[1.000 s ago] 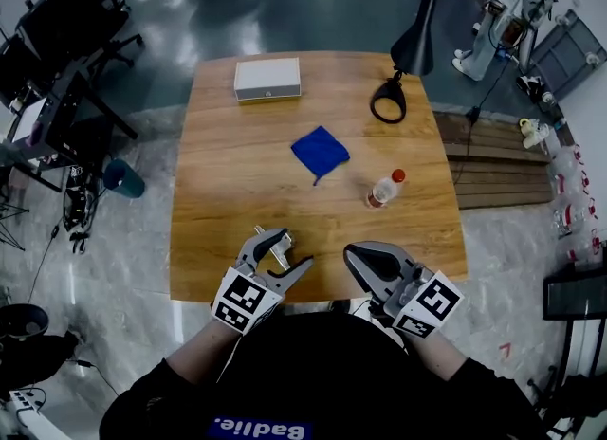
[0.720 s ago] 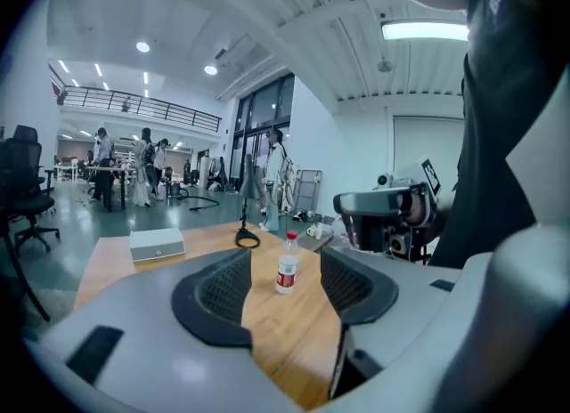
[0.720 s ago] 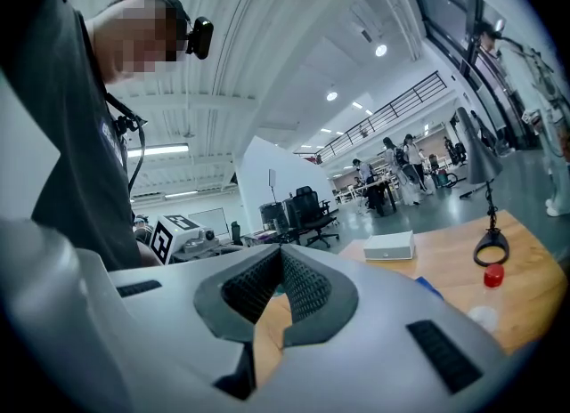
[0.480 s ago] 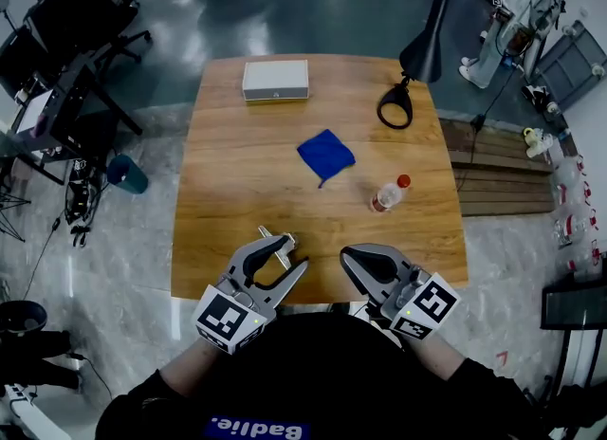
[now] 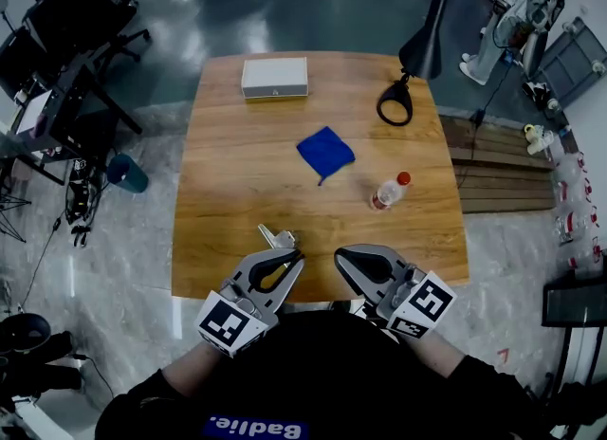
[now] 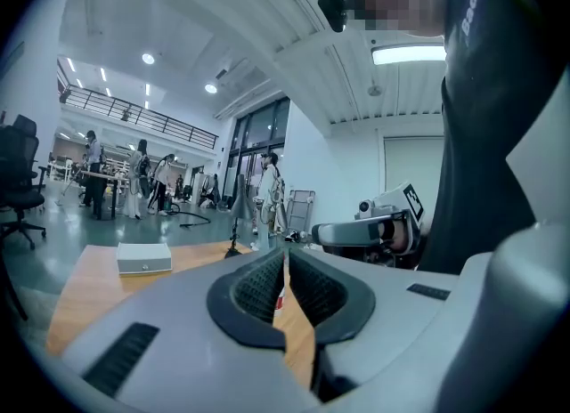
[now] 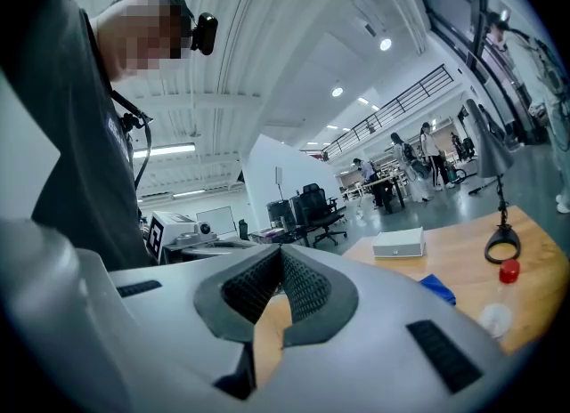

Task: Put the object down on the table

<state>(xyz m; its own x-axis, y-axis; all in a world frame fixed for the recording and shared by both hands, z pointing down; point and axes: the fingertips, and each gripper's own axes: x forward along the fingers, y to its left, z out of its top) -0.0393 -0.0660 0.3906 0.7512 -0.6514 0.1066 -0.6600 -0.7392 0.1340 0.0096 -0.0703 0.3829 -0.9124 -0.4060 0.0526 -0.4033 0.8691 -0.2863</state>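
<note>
A small silvery metal object [image 5: 278,236] lies on the wooden table [image 5: 228,201] close to its front edge. My left gripper [image 5: 297,256] hangs just behind it, over the table's edge and apart from it. Its jaws are closing, almost together, with nothing between them in the left gripper view [image 6: 286,255]. My right gripper [image 5: 338,258] is a little to the right at the same edge, shut and empty, as the right gripper view [image 7: 281,255] also shows.
A blue cloth [image 5: 324,152] lies mid-table, with a clear bottle with a red cap [image 5: 387,192] on its side to the right. A white box [image 5: 274,77] and a black desk lamp [image 5: 408,68] stand at the far edge. Chairs and equipment surround the table.
The left gripper's jaws stood wide around the metal object; they have drawn back toward the person and closed. The object stays on the table. The right gripper has barely moved.
</note>
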